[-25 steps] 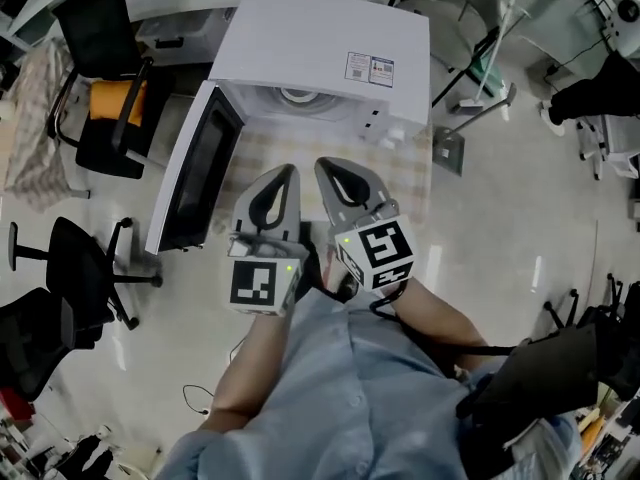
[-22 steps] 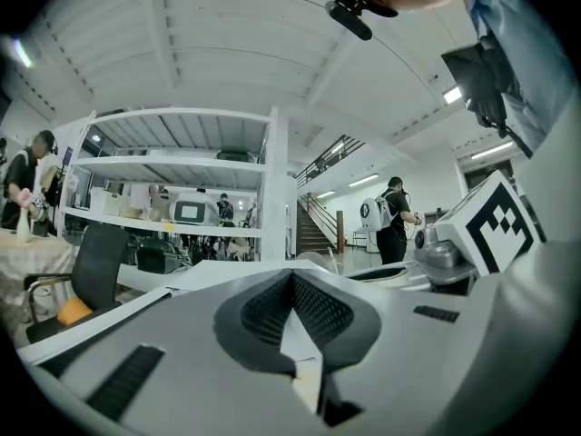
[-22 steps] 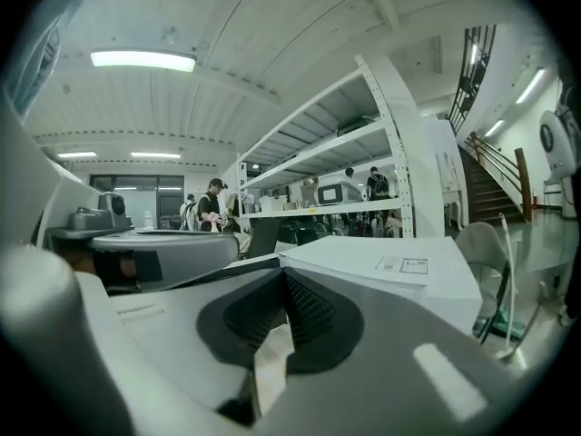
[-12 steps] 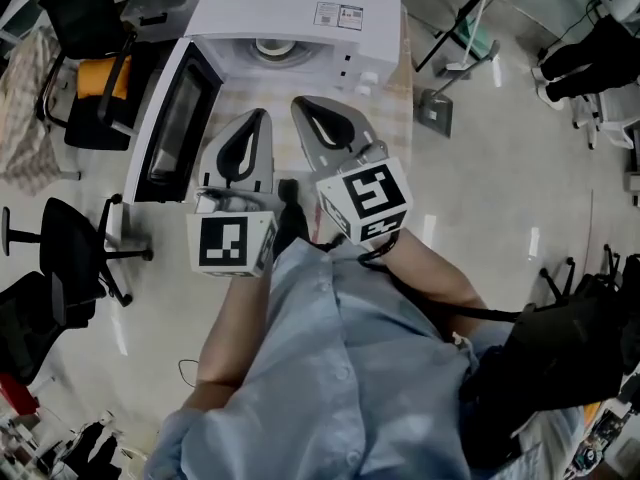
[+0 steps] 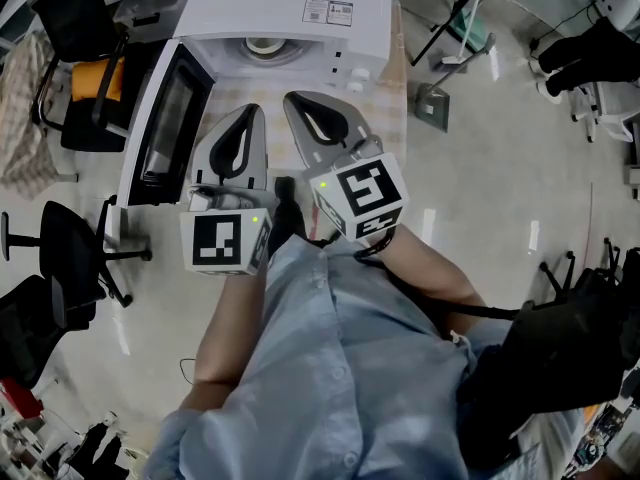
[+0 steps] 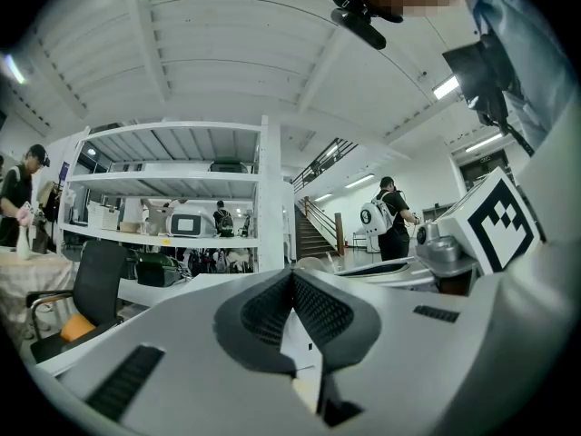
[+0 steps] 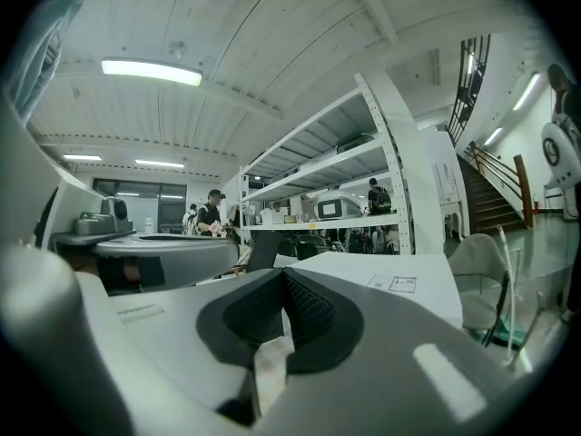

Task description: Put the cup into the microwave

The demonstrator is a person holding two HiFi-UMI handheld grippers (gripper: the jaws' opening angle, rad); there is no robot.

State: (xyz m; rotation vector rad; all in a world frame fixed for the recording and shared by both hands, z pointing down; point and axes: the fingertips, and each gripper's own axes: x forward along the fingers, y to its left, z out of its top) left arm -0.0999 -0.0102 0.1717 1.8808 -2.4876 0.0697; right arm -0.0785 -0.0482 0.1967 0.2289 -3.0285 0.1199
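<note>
Left gripper (image 5: 247, 110) and right gripper (image 5: 291, 98) are held closed, empty. What looks like the cup (image 5: 263, 45) is seen inside the microwave (image 5: 290, 3). The door (image 5: 165, 118) is left open; closing is likely needed.

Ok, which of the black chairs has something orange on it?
The top-left chair in the head view, beside the microwave's open door, holds the orange thing. The two lower chairs are all black.

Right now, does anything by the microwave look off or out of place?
Nothing stands out. The microwave stands with its door swung open to the left. No spill or damage shows, and the left gripper and right gripper are shut and empty.
</note>
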